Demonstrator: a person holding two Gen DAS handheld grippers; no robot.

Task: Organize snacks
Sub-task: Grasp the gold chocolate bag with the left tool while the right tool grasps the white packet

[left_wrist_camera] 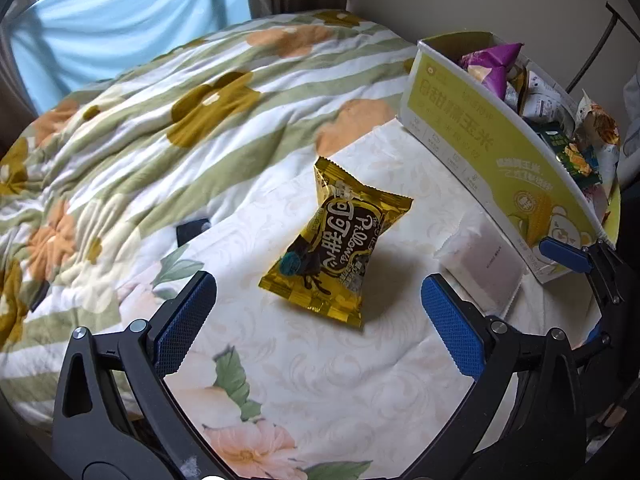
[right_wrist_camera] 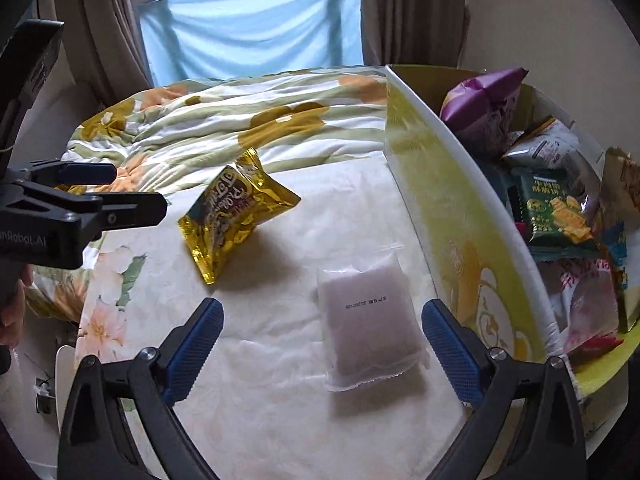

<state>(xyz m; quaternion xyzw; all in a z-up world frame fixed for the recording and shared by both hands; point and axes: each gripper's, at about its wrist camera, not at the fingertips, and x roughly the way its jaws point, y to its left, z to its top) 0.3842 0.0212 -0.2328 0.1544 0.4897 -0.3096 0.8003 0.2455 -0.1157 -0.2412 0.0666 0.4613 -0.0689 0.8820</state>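
Note:
A gold snack packet (left_wrist_camera: pixel 338 246) lies on the white floral sheet (left_wrist_camera: pixel 320 380), just ahead of my open, empty left gripper (left_wrist_camera: pixel 318 296). It also shows in the right wrist view (right_wrist_camera: pixel 232 212). A frosted white packet (right_wrist_camera: pixel 370 318) lies flat between the fingers of my open, empty right gripper (right_wrist_camera: pixel 322 328); it also shows in the left wrist view (left_wrist_camera: pixel 482 264). A yellow cardboard box (right_wrist_camera: pixel 452 216) stands at the right, holding several snack packets, among them a purple one (right_wrist_camera: pixel 480 98) and a green one (right_wrist_camera: pixel 556 208). The box also shows in the left wrist view (left_wrist_camera: pixel 480 128).
A rumpled quilt (left_wrist_camera: pixel 160 120) with green stripes and flowers covers the far half of the bed. A light blue cloth (right_wrist_camera: pixel 256 24) hangs at the window between brown curtains. The left gripper (right_wrist_camera: pixel 68 200) shows at the left edge of the right wrist view.

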